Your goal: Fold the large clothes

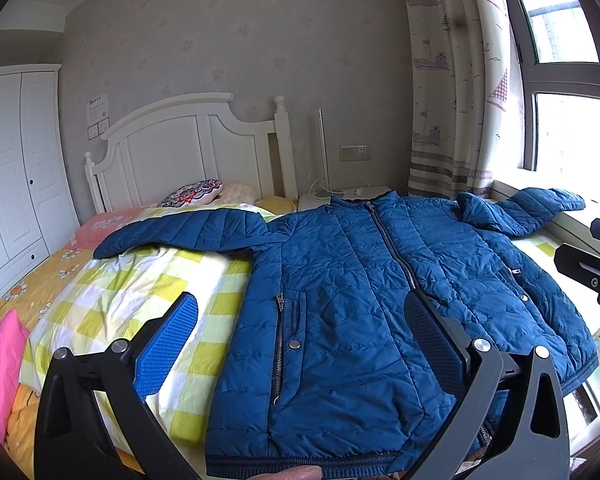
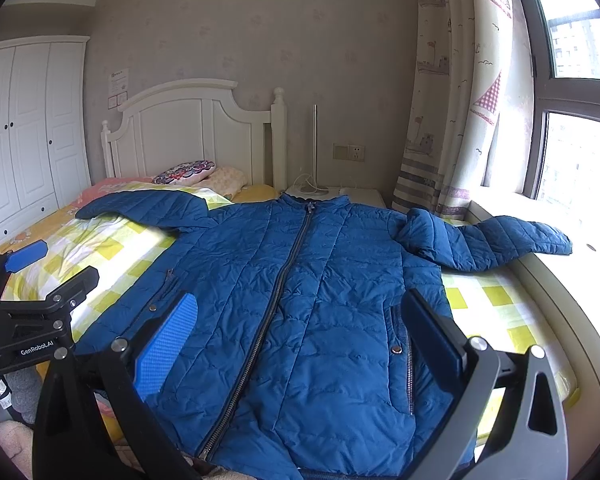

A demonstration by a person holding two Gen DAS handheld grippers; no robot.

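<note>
Blue quilted zip-up puffer jacket (image 2: 300,300) spread front-up on the bed with the yellow-checked cover (image 2: 112,248), both sleeves out.

The left tool (image 1: 300,328) hangs wide open over the jacket's hem, holding nothing; the right tool (image 2: 300,332) is likewise spread wide and empty just above the jacket's lower front, seemingly not touching. The far sleeve reaches the bright windowsill (image 2: 596,264).

Quilted jacket (image 2: 320,280) (faintly glossy cloth)
</note>
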